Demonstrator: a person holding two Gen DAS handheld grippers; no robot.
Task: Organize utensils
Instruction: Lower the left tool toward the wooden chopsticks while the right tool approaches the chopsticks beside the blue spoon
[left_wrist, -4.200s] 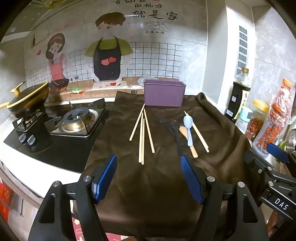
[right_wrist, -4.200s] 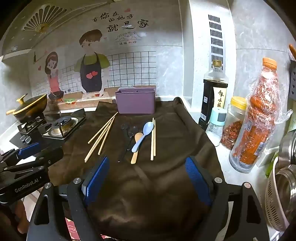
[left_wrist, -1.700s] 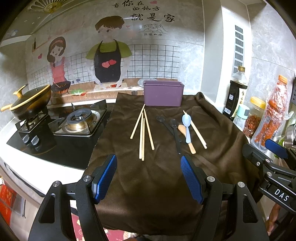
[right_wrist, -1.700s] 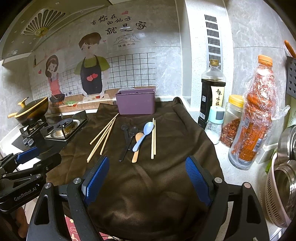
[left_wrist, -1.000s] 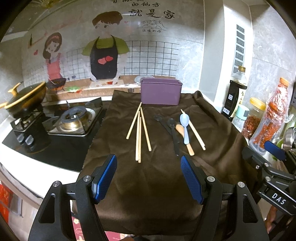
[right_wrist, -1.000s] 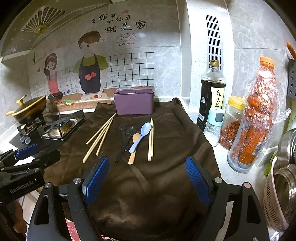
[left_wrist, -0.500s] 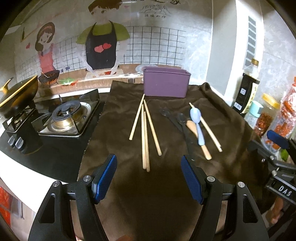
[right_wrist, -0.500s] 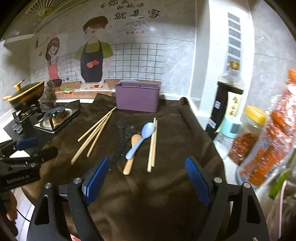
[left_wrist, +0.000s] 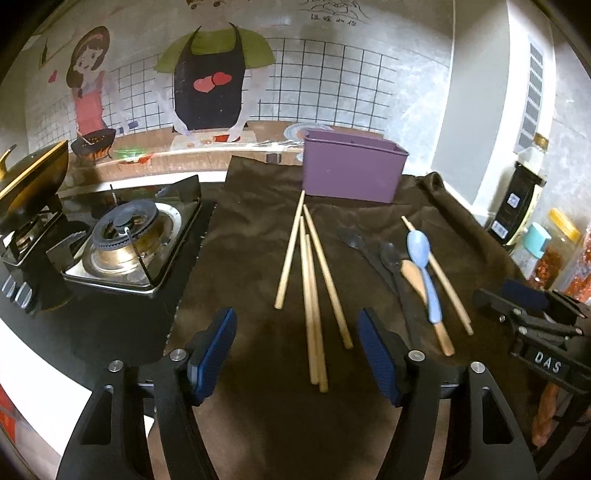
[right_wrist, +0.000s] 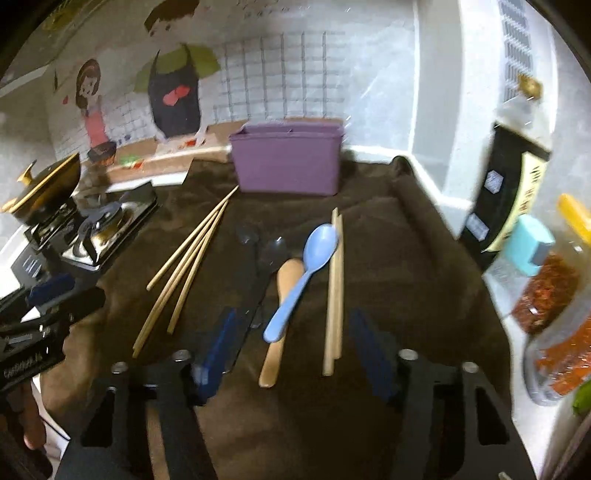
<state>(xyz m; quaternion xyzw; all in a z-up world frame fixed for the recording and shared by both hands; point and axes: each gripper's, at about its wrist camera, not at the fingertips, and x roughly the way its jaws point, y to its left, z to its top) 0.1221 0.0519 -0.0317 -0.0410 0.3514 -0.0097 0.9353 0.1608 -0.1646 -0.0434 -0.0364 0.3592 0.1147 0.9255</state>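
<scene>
A dark brown cloth (left_wrist: 258, 406) covers the counter. At its far end stands a purple utensil box (left_wrist: 352, 170) with open sections on top.

Four wooden chopsticks (left_wrist: 312, 288) lie in a loose bunch in the middle of the cloth. To the right lie two black spoons (left_wrist: 373, 254), side by side. Next to them is a wooden spoon (right_wrist: 282, 314), and a light blue spoon (right_wrist: 308, 266) lies across it. Two more chopsticks (right_wrist: 334, 291) lie close together just right of the blue spoon.

The left gripper (left_wrist: 297, 354) is low over the near ends of the four chopsticks. Its blue fingers (left_wrist: 212, 354) are wide and are closing a little. The chopstick ends lie between them, but the pads do not touch them.

The right gripper (right_wrist: 295, 350) is over the handles of the spoons and the chopstick pair. Its fingers are closing and are narrower than the left ones. Nothing is pinched yet.

A gas stove (left_wrist: 122, 251) sits to the left of the cloth, with a black pot with a gold rim (left_wrist: 29, 181) on the far burner. Bottles and jars (right_wrist: 539, 280) stand to the right.
</scene>
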